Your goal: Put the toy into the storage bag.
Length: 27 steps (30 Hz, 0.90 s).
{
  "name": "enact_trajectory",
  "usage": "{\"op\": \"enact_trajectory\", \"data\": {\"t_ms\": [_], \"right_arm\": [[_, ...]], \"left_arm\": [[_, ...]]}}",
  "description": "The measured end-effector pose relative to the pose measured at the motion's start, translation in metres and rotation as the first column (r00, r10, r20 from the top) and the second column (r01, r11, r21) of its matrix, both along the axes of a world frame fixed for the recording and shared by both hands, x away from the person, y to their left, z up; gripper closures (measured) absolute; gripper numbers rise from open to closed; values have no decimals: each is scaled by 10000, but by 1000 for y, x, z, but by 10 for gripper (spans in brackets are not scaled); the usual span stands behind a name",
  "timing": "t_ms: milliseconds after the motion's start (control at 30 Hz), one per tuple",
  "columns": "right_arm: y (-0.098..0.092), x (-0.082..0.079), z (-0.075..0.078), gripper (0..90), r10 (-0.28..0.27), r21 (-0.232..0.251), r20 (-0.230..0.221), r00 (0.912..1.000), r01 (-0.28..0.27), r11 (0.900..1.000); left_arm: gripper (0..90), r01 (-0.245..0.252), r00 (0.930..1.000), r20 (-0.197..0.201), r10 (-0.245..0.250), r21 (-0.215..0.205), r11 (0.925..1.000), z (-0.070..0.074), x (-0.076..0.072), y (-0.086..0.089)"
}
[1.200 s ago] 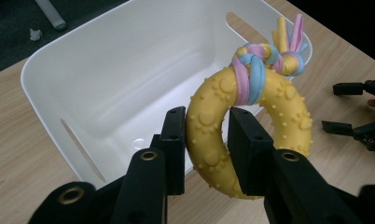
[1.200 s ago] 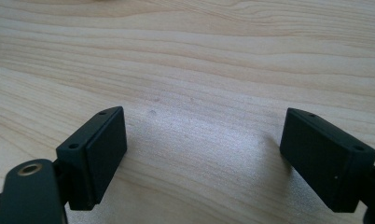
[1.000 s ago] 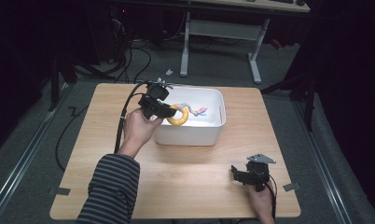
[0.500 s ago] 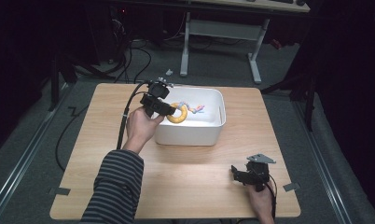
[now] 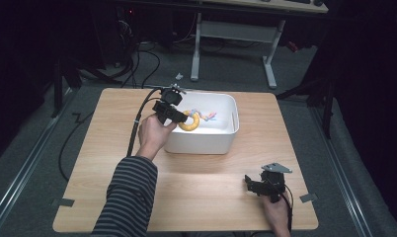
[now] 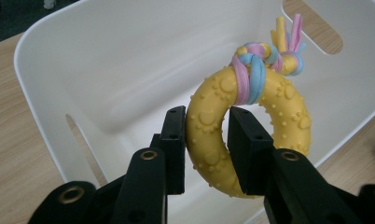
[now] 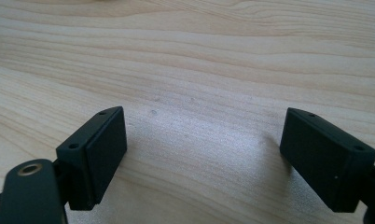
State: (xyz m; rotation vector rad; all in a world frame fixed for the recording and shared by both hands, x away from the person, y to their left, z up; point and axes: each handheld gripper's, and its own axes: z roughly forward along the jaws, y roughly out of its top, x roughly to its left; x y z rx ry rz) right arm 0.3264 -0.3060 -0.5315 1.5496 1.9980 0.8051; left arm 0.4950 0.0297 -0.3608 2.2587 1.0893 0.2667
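You are gripping the yellow ring (image 6: 251, 135) with your left gripper (image 6: 205, 140), jaws clamped across its band, holding it above the white bin (image 5: 221, 143). Your right gripper (image 7: 204, 154) is resting spread wide over the table (image 5: 112, 128).

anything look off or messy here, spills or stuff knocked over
Nothing stands out. The white bin sits upright on the wooden table. The left gripper is clamped on the yellow ring toy, held over the bin, its pastel rope intact. The right gripper is open over bare wood.
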Motion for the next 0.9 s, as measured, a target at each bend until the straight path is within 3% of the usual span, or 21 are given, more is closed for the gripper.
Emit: {"op": "enact_trajectory", "data": {"t_ms": [900], "right_arm": [[0, 0, 0, 146, 5, -9, 8, 10000, -5, 10000]], "left_arm": [[682, 135, 9982, -587, -100, 605, 9981, -25, 5, -9]]}}
